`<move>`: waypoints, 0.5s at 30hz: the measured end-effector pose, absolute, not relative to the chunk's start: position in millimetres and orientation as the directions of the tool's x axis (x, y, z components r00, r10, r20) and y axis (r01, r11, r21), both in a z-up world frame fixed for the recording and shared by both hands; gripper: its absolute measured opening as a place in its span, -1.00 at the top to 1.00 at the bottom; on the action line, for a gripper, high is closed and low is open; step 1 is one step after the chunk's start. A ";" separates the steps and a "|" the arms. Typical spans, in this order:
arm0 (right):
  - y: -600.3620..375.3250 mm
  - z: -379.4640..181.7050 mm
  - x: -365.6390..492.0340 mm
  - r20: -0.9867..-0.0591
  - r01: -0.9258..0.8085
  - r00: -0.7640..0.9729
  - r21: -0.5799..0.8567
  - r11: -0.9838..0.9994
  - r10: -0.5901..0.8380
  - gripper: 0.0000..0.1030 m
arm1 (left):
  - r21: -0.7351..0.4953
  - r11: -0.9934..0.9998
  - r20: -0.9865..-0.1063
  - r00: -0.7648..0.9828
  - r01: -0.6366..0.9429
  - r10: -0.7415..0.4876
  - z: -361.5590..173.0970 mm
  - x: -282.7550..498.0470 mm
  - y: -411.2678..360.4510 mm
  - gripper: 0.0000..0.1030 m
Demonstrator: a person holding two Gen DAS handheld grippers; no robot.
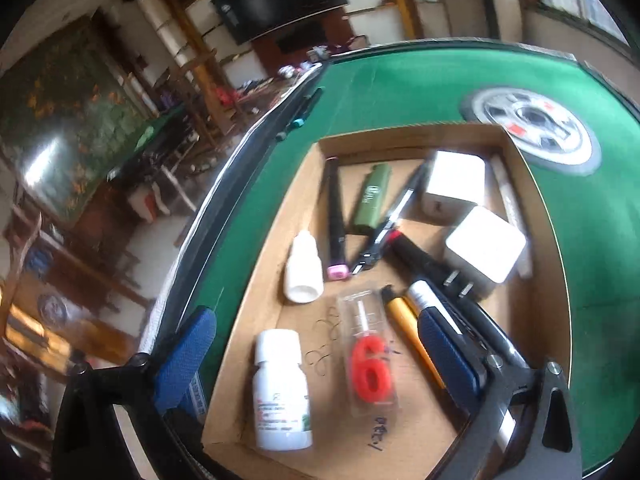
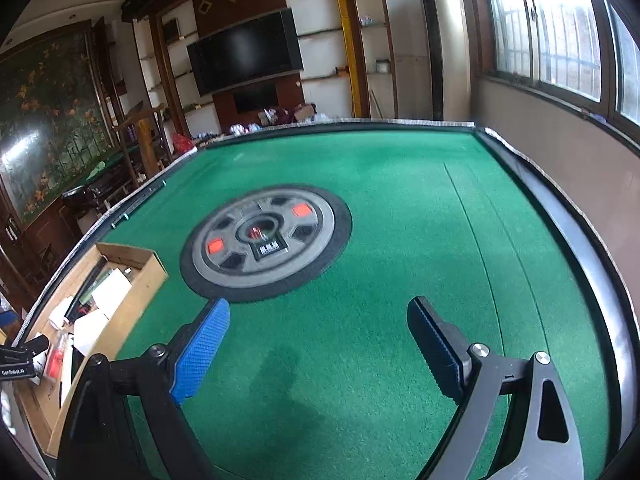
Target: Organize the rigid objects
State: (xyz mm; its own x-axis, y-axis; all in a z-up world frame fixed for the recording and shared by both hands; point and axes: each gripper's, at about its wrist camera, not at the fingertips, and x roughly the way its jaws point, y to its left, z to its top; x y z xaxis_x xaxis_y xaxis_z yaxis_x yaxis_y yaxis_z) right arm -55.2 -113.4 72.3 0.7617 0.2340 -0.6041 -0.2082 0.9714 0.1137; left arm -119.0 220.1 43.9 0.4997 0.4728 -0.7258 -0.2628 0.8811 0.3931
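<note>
Inside, the cardboard box held the rigid objects, and it stood on the green table close to that table's near left edge. Lying in it were a white pill bottle, a small white dropper bottle, a packaged red "6" candle, a green lighter, a black marker with a pink cap, two white charger cubes and several pens, among them a yellow-barrelled one. Most of the long items ran with their axes pointing away from the left camera, roughly along the line of the left tongs.

Those left tongs hovered directly over the box, tilted down into it, so the left hand was plainly the nearer one. The candle packet and the pill bottle lay between the two blue pads, the candle's long axis roughly parallel to the fingers. The jaws stood wide and pressed on nothing.

The right tongs hung over bare green felt, well apart from the box, which showed only at the far left of that view. They were spread wide too, and empty. A round grey centre panel sat in the table beyond them.
</note>
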 end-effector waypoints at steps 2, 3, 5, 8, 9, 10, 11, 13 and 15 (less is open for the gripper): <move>-119.8 72.7 -54.5 -0.601 -0.191 0.766 0.127 0.973 0.228 -0.75 | 0.502 0.839 -0.698 0.474 -0.211 0.537 28.7 -113.7 206.9 -0.98; -122.0 73.5 -55.5 -0.593 -0.183 0.773 0.131 0.974 0.225 -0.75 | 0.549 0.813 -0.683 0.458 -0.194 0.570 21.3 -112.6 203.4 -0.99; -125.3 74.4 -56.6 -0.577 -0.171 0.785 0.144 0.975 0.223 -0.75 | 0.596 0.781 -0.659 0.441 -0.188 0.609 19.7 -115.9 202.6 -0.99; -128.3 74.5 -56.6 -0.568 -0.161 0.792 0.163 0.973 0.226 -0.75 | 0.623 0.768 -0.667 0.410 -0.152 0.622 16.5 -124.7 206.7 -0.99; -128.3 74.5 -56.5 -0.567 -0.160 0.792 0.166 0.973 0.227 -0.75 | 0.638 0.757 -0.663 0.399 -0.141 0.633 17.2 -128.4 208.9 -0.98; -129.1 74.2 -56.7 -0.568 -0.159 0.791 0.167 0.973 0.227 -0.75 | 0.630 0.764 -0.670 0.403 -0.135 0.623 20.0 -131.5 210.8 -0.97; -129.3 74.2 -56.8 -0.567 -0.159 0.792 0.167 0.973 0.227 -0.75 | 0.594 0.792 -0.688 0.423 -0.138 0.590 27.1 -135.6 212.9 -0.97; -129.3 74.2 -56.6 -0.567 -0.159 0.792 0.167 0.973 0.227 -0.75 | 0.476 0.864 -0.738 0.458 -0.165 0.495 44.8 -137.6 222.9 -0.97; -129.3 73.9 -55.7 -0.573 -0.157 0.788 0.167 0.973 0.225 -0.75 | 0.388 0.898 -0.760 0.478 -0.208 0.439 58.7 -132.2 235.1 -0.97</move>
State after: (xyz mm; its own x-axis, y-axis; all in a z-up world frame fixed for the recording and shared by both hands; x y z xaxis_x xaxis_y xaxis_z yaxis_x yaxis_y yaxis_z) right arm -55.7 -129.3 73.9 0.7877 0.2252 -0.5734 -0.1570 0.9734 0.1666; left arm -132.2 235.1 58.7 0.4784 0.4393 -0.7604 -0.2085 0.8979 0.3876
